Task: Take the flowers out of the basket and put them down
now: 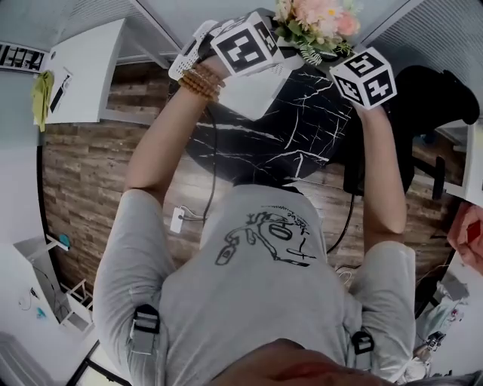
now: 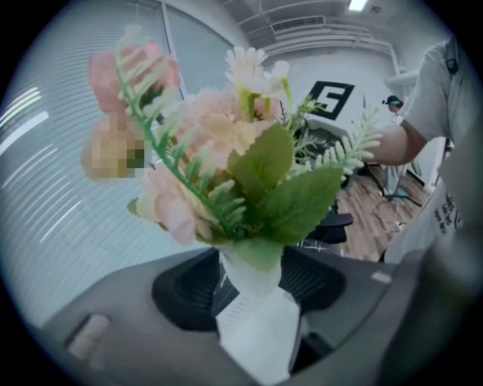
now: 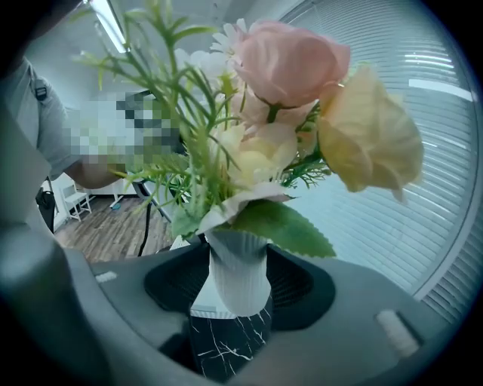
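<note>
Head view is showing a bunch of pink and cream fabric flowers [image 1: 317, 22] sitting at the top centre of the frame, over the far edge of the black marble-patterned surface [image 1: 302, 128], with a marker cube on either side. Left tongs [image 2: 253, 280] and right tongs [image 3: 238, 280] are both clenching the bunch's white ribbed holder [image 3: 240, 260] from opposite sides, probably sharing the load so the top-heavy blooms are not tipping. Dark marble is showing under the holder at the bottom of the right gripper view, so the bunch is likely hanging clear of the basket, which I cannot pick out.
</note>
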{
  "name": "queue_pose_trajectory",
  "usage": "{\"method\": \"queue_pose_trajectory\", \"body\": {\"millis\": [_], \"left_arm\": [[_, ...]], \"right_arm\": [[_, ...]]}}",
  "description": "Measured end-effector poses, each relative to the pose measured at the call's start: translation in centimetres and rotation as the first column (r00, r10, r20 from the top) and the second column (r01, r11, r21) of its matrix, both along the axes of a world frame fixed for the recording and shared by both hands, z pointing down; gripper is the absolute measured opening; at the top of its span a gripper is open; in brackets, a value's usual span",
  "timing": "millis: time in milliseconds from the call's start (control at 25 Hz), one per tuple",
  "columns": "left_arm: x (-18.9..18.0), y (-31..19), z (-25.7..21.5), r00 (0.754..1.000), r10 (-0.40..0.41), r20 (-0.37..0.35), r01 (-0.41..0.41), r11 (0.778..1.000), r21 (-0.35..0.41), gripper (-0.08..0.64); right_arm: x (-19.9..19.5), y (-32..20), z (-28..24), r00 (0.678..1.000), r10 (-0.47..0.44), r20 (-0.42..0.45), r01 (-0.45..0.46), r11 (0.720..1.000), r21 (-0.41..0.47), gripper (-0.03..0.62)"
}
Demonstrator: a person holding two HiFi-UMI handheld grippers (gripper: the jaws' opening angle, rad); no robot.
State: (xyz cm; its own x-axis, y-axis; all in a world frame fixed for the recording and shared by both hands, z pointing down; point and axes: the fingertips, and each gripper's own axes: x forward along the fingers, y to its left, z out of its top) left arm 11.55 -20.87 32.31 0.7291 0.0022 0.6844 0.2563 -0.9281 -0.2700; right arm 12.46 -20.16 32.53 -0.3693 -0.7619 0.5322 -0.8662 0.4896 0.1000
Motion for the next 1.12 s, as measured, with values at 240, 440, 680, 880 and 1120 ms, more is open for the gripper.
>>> {"method": "queue_pose_trajectory", "body": {"millis": [240,440,680,880,1120], "left_arm": [[4.1,3.5,0.0,0.998,0.064,-0.007,-0.064,0.998,-0.007,0.255],[7.0,6.5,0.1,0.993,0.117,-0.009,-0.117,0.993,-0.011,0.255],[9.9,9.6,0.2,0.985,0.170,-0.009,-0.170,0.985,-0.018,0.255],[11.5,11.4,0.5,0.980,0.199,-0.003,-0.199,0.980,-0.020,0.255],[12.2,12.2,1.2,0.979,0.202,0.007,-0.201,0.979,-0.027,0.255]], "right_arm": [[4.0,3.6,0.0,0.998,0.063,-0.006,-0.063,0.998,-0.009,0.244],[7.0,6.6,0.1,0.993,0.114,-0.009,-0.114,0.993,-0.014,0.244],[9.7,9.8,0.1,0.986,0.164,-0.011,-0.164,0.986,-0.019,0.244],[11.3,11.6,0.4,0.982,0.191,-0.005,-0.191,0.981,-0.021,0.244],[12.0,12.4,1.2,0.981,0.196,0.003,-0.196,0.980,-0.024,0.244]]}}
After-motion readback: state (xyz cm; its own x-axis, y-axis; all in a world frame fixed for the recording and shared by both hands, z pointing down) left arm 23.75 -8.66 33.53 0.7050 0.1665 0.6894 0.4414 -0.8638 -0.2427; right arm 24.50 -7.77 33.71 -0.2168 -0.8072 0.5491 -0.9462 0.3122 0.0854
